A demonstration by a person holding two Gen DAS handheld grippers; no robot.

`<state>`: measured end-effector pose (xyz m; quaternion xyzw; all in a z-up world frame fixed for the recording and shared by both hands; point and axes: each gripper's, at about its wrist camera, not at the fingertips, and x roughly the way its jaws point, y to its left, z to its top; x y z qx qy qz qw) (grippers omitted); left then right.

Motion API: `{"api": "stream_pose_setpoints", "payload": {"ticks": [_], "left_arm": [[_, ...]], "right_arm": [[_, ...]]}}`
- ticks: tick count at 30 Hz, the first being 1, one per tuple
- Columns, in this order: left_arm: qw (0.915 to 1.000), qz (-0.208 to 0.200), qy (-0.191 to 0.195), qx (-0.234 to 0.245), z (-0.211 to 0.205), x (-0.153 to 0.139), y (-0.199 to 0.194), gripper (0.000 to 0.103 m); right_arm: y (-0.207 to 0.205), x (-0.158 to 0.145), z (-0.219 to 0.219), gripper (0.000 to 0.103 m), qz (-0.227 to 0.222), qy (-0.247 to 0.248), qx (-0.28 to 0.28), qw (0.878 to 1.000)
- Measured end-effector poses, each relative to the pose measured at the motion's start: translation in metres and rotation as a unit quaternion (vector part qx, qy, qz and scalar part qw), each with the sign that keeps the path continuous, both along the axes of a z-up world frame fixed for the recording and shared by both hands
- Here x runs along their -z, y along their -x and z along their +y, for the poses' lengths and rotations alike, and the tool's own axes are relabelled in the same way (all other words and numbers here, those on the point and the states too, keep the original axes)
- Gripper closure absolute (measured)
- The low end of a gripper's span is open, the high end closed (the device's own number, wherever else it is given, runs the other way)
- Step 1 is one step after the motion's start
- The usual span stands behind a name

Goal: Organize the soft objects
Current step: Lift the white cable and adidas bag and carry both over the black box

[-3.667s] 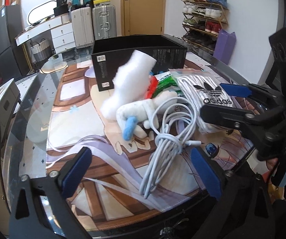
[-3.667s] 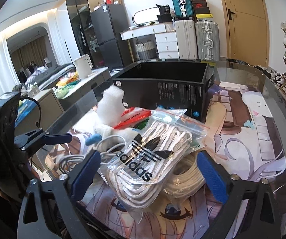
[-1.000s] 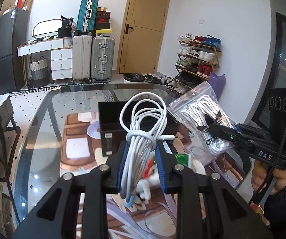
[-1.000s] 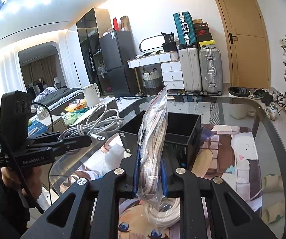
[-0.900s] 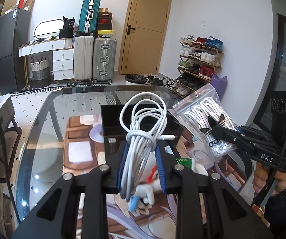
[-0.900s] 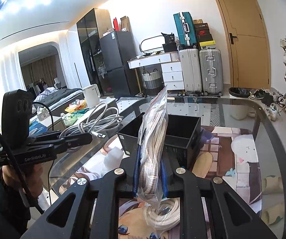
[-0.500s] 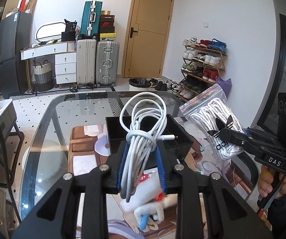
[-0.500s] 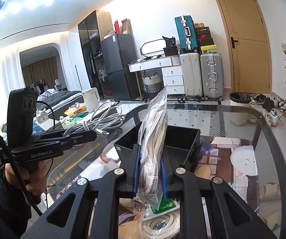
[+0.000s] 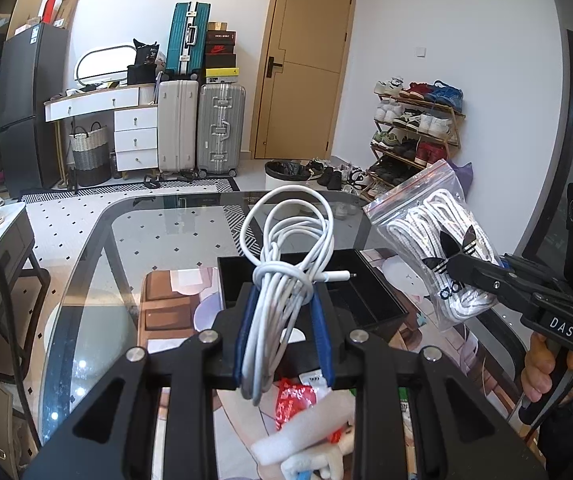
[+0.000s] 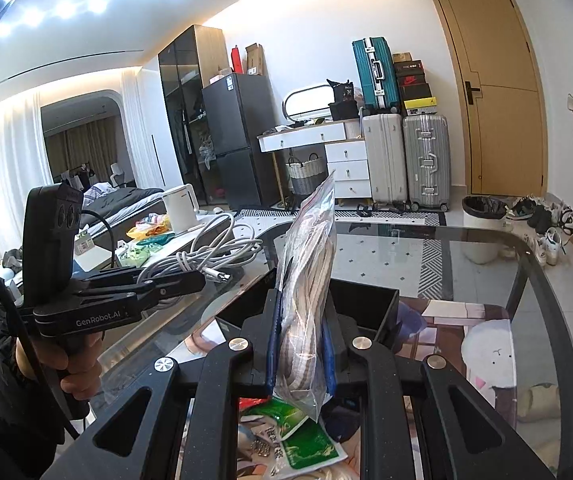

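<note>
My left gripper (image 9: 283, 312) is shut on a coiled white cable (image 9: 286, 256) and holds it in the air above the open black box (image 9: 370, 292). My right gripper (image 10: 300, 320) is shut on a clear zip bag of white laces (image 10: 306, 264) with an Adidas logo, raised over the same box (image 10: 382, 304). The bag also shows in the left wrist view (image 9: 434, 240). The cable also shows in the right wrist view (image 10: 214, 252). White foam (image 9: 298, 436), a plush toy (image 9: 318, 464) and a red packet (image 9: 292, 400) lie on the table below.
The glass table (image 9: 98, 264) carries a printed mat (image 10: 482, 332). A green packet (image 10: 306, 440) lies under the right gripper. Suitcases (image 9: 202, 128), a drawer unit, a shoe rack (image 9: 414, 128) and a bin stand on the floor beyond.
Both grippers closed on their items and lifted them off the table. Over the last second both have moved forward and higher, so the box now sits below them.
</note>
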<state>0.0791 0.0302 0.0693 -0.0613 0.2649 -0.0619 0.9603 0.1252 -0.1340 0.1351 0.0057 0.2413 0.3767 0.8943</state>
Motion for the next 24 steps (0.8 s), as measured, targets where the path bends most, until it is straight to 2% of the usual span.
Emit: {"api": "stream_pose_setpoints", "payload": {"ticks": [14,24], "left_arm": [[0.9999,0.012,-0.001,-0.001,0.003,0.012,-0.033,0.077],[0.9997,0.022,-0.006,-0.001,-0.003,0.025,-0.056,0.077]], "right_arm": [[-0.034,0.006,0.013,0.086,0.016,0.009,0.003,1.000],[-0.060,0.023,0.027,0.086,0.030,0.028,-0.001,0.999]]}}
